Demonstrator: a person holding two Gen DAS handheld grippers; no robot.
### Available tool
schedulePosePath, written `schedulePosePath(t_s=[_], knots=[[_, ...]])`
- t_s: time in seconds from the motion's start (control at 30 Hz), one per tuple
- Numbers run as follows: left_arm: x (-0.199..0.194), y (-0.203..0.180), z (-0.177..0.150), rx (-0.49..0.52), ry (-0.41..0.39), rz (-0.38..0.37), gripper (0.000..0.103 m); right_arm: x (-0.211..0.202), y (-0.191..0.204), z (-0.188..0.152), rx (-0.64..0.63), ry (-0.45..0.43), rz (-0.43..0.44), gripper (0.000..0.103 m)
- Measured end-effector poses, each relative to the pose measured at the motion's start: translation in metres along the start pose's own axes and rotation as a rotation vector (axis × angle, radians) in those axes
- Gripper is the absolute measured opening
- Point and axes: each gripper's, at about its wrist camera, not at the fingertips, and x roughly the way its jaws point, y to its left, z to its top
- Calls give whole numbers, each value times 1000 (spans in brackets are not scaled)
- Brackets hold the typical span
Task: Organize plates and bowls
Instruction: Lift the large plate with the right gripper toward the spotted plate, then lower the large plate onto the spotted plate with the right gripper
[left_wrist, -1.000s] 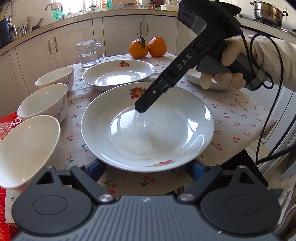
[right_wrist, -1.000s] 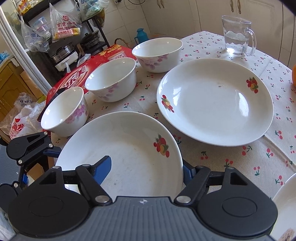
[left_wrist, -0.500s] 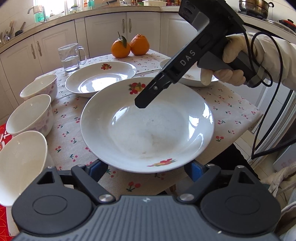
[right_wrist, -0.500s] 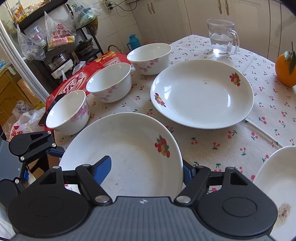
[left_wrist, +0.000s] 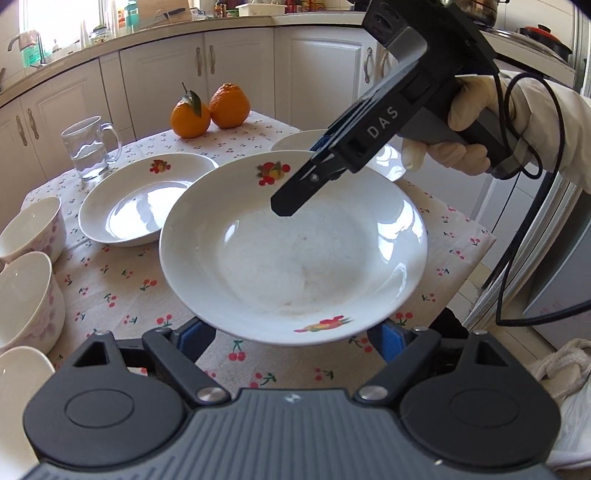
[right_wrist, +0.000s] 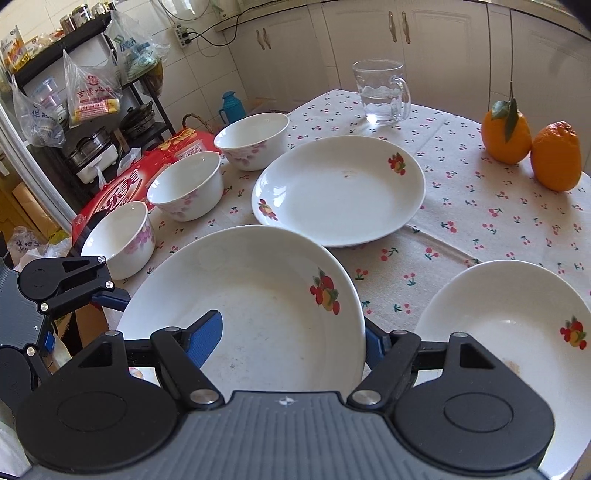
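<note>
A white deep plate with fruit prints (left_wrist: 295, 266) (right_wrist: 258, 302) hangs above the tablecloth, held by both grippers. My left gripper (left_wrist: 293, 338) is shut on its near rim, the blue pads half hidden under the edge; one left finger (right_wrist: 110, 295) meets the rim in the right wrist view. My right gripper (right_wrist: 291, 338) is shut on the opposite rim, one finger (left_wrist: 295, 195) lying inside the plate. A second plate (right_wrist: 340, 192) and a third plate (right_wrist: 509, 332) rest on the table. Three white bowls (right_wrist: 255, 140) (right_wrist: 186, 190) (right_wrist: 120, 236) line the left edge.
A glass mug of water (right_wrist: 382, 92) and two oranges (right_wrist: 506, 136) stand at the far side of the table. A red box (right_wrist: 122, 188) lies beyond the bowls. The table's edge (left_wrist: 480, 240) drops off to the right, with a cable hanging there.
The held plate has come up off the tablecloth together with both grippers. The third plate has come into the right wrist view, and the bowls have slid toward the left edge.
</note>
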Motion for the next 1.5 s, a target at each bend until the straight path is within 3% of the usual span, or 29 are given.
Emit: schedulePosePath(t_s=[0.67,1.5], knots=[[59,-8,69,96,11,-135,88,-57,-75,-28,143,-79,-143,81],[109,-12,107,121,18,-140,88,-62,-146,-49,271,-107,-197,81]])
